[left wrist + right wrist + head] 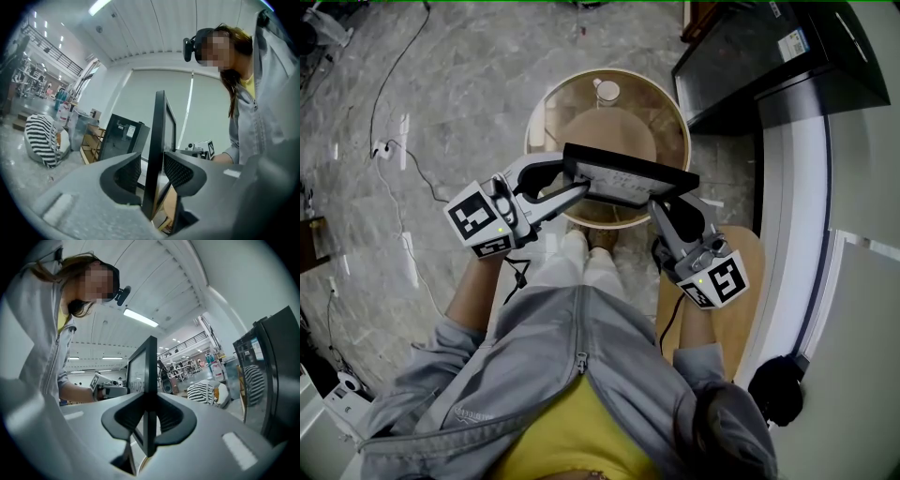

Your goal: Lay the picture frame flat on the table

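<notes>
Left tool (574,178) and right tool (673,202) meet opposite ends of a black picture frame (628,178) in the head view. The frame stands upright over the near side of a round glass table (553,89).

In the left gripper view, the left tool (154,173) has its jaws wide apart. The frame's (159,126) edge stands between them, unclamped.

In the right gripper view, the right tool (147,416) is clamped on the frame's (140,366) other edge, above the table.
</notes>
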### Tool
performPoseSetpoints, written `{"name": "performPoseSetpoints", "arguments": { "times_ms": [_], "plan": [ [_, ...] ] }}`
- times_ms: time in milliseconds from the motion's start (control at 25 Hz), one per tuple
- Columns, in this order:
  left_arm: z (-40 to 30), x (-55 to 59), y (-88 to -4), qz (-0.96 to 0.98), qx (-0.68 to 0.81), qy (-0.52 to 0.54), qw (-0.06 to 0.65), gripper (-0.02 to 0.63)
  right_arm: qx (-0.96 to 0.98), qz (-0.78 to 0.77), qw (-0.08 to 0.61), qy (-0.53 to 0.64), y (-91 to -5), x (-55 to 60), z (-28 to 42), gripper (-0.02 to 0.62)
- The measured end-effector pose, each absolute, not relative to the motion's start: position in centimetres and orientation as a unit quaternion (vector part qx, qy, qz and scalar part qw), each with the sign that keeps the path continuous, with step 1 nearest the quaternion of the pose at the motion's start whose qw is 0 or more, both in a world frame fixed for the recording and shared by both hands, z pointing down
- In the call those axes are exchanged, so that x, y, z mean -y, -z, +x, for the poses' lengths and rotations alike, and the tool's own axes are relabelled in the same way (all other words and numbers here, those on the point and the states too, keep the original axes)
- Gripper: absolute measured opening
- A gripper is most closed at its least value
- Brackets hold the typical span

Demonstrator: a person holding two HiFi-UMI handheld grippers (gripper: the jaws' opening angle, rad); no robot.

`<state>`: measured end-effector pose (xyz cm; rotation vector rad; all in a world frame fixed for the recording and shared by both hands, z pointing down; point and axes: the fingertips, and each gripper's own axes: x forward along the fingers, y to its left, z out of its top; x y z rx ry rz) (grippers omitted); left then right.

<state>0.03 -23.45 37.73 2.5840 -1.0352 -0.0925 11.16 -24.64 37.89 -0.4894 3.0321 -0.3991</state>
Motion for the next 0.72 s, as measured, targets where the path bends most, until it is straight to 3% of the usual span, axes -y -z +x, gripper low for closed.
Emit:
{"name": "performPoseSetpoints", "arguments": {
  "times_ms": [120, 160, 720],
  "plan": [
    [-0.4, 23.3, -38.8, 0.909, 0.372, 0.026, 0.188, 0.148, -0.977, -0.166, 0.014, 0.136, -38.8, 25.0, 11.4, 0.074],
    [-0.5, 23.3, -39.3, 0.908, 0.373, 0.021, 0.191, 0.101, -0.976, -0.167, 0.011, 0.139, -39.2, 25.1, 11.4, 0.074],
    [-1.9, 25.9, -52.4, 0.891, 0.389, 0.008, 0.234, 0.089, -0.961, -0.170, -0.039, 0.213, -52.2, 28.4, 9.9, 0.074]
  ]
}}
